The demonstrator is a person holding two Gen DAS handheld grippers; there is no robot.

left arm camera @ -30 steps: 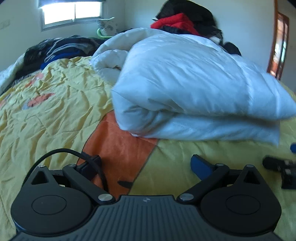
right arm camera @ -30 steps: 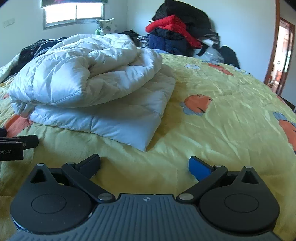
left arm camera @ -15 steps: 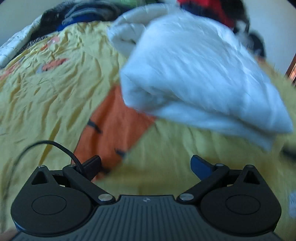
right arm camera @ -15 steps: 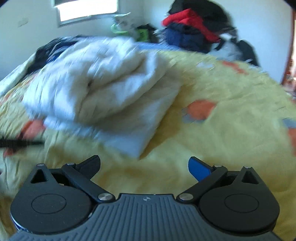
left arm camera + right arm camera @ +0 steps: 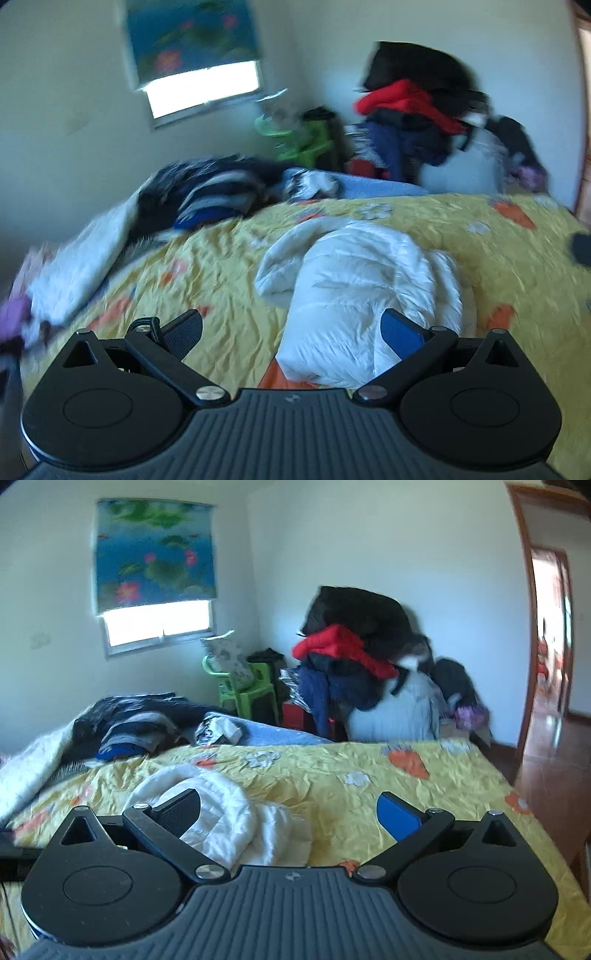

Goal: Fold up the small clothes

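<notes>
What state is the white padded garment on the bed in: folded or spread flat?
Folded. The white padded garment sits as a compact layered bundle on the yellow bedspread, held by neither open gripper.

No readable text, labels, brands or numbers in either view; left view blurred

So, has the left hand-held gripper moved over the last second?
Yes. The left hand-held gripper has pulled back and up: the white jacket looks smaller, and the window sits lower.
</notes>
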